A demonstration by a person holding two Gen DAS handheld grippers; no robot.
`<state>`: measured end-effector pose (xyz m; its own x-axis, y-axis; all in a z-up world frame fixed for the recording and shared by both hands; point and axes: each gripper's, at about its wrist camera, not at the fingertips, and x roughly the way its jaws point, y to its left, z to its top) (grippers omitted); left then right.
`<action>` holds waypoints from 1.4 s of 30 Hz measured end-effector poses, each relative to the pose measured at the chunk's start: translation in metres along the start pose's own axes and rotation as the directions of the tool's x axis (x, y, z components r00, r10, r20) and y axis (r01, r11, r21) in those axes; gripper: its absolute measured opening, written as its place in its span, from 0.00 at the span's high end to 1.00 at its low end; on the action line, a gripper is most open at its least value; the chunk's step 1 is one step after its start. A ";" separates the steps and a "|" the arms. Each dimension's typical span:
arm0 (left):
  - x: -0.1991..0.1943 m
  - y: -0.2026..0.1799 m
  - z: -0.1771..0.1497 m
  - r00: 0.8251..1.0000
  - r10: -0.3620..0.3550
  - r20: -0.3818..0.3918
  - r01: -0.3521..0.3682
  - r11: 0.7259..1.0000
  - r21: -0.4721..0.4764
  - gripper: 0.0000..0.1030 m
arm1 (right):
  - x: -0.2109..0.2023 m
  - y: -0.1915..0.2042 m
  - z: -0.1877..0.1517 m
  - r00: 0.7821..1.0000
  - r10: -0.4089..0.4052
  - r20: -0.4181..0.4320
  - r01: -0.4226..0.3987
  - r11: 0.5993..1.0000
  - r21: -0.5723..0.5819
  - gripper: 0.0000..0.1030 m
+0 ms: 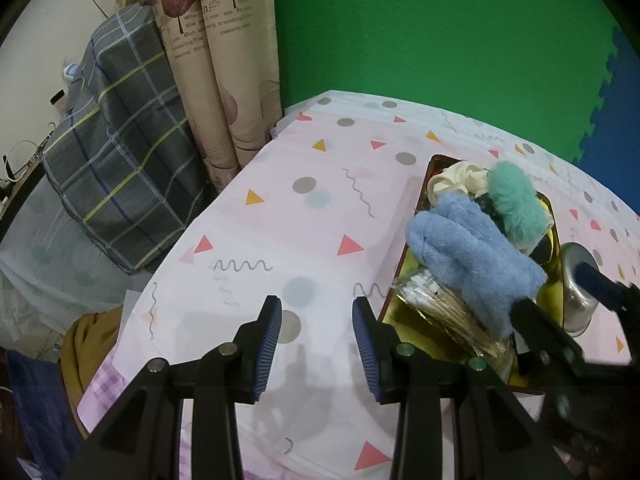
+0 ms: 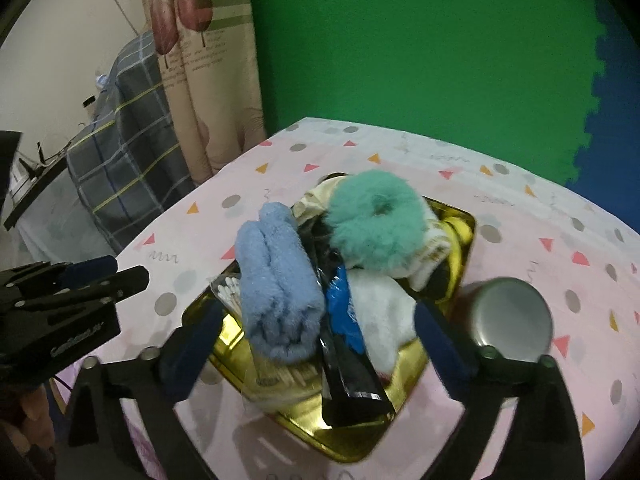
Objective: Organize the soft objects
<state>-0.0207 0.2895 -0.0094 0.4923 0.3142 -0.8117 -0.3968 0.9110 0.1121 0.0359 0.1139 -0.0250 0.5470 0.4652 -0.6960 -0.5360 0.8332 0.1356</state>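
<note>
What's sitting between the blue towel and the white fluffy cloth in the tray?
In the right wrist view, a black packet with a blue patch lies between the blue towel and the white cloth, inside the gold tray.

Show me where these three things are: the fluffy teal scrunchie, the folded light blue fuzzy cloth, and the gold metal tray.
fluffy teal scrunchie (image 2: 376, 226): right wrist view, fur ring beside its hole.
folded light blue fuzzy cloth (image 2: 278, 284): right wrist view, middle of the fold.
gold metal tray (image 2: 348, 436): right wrist view, bare near corner.
</note>
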 end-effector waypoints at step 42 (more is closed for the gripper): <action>-0.005 -0.016 -0.004 1.000 -0.001 0.004 0.001 0.999 0.042 0.64 | -0.009 -0.015 -0.029 0.986 -0.079 -0.149 0.098 0.988 0.123 0.01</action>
<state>-0.0200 0.2726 -0.0089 0.4957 0.3147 -0.8095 -0.3637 0.9216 0.1355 0.0206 0.0883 -0.0410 0.4858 0.3482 -0.8017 -0.3972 0.9050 0.1524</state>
